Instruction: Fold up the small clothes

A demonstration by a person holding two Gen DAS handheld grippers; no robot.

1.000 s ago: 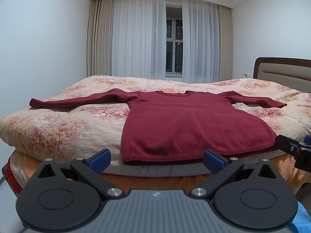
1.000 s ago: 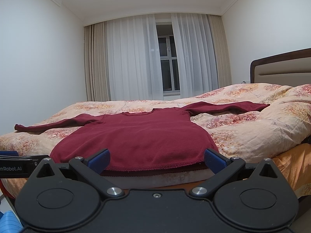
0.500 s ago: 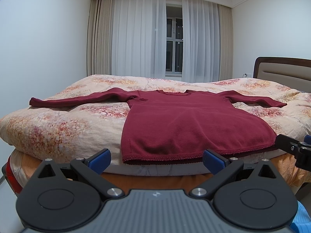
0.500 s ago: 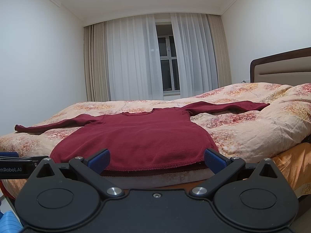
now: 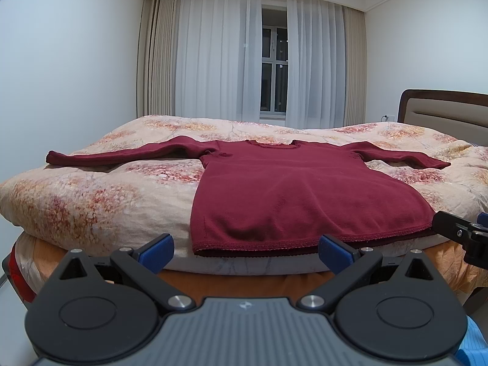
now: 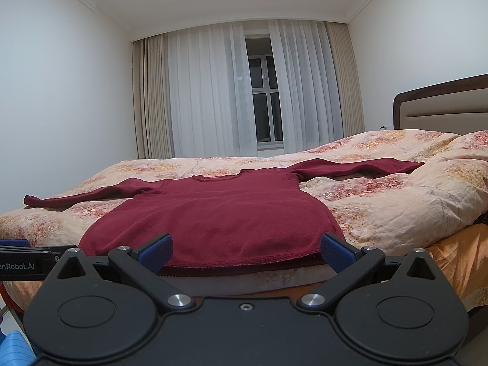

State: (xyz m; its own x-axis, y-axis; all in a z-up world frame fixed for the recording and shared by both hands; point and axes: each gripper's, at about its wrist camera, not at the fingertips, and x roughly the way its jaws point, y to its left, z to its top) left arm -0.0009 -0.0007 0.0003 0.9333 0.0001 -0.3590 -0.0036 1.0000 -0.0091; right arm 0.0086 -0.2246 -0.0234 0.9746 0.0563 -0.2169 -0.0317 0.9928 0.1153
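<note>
Left wrist view: dark red long-sleeved knit sweater point(image 5: 292, 195) flat, sleeves spread, on floral peach quilt point(image 5: 91, 207). Left gripper point(image 5: 245, 248) and right gripper point(image 6: 245, 248) both spread wide, empty, short of hem.

You have one dark red sweater point(image 5: 292, 195) with two long sleeves, spread in the middle of the frame on one floral quilt point(image 5: 91, 201). You hold two grippers: the left gripper point(image 5: 245, 251) and the right gripper point(image 6: 245, 251), each with two blue-tipped fingers. One window point(image 5: 274, 76) sits at top centre, flanked by two sheer curtains.
</note>
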